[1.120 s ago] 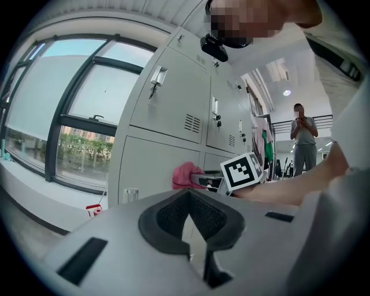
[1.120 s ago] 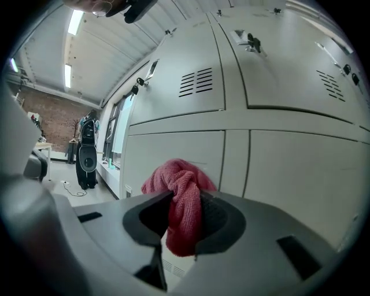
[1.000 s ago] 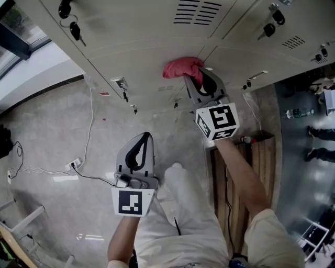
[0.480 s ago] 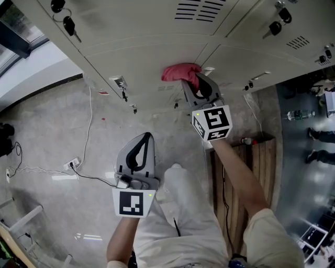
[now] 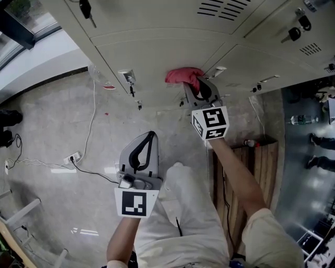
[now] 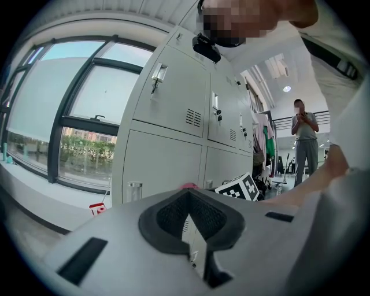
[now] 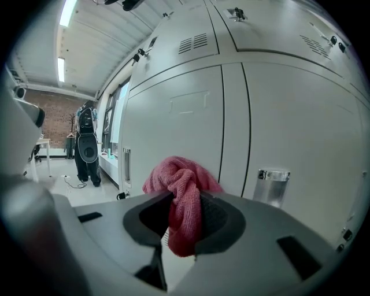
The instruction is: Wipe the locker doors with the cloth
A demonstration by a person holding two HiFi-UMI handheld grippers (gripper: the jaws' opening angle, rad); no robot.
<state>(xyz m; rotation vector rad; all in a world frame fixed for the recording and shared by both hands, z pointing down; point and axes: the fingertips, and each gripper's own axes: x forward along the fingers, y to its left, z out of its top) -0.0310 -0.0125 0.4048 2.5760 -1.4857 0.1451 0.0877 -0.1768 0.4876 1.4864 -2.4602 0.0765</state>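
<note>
pinching soft pink cloth point(image 7: 182, 191) in right gripper point(image 7: 179, 217), clamped on the bunched middle, wad apparently touching lower locker door point(image 5: 157, 57). light, limp, compressible; best gripped by the bunch, loose folds forward. left gripper point(image 6: 188, 217) closed on nothing, held low. versus 1 s ago: slightly further down the door from the vent point(image 5: 225, 8).

Cloth point(image 7: 184, 191) knitted, rough (matt); locker doors point(image 5: 157, 52) smooth, probably painted metal.
</note>
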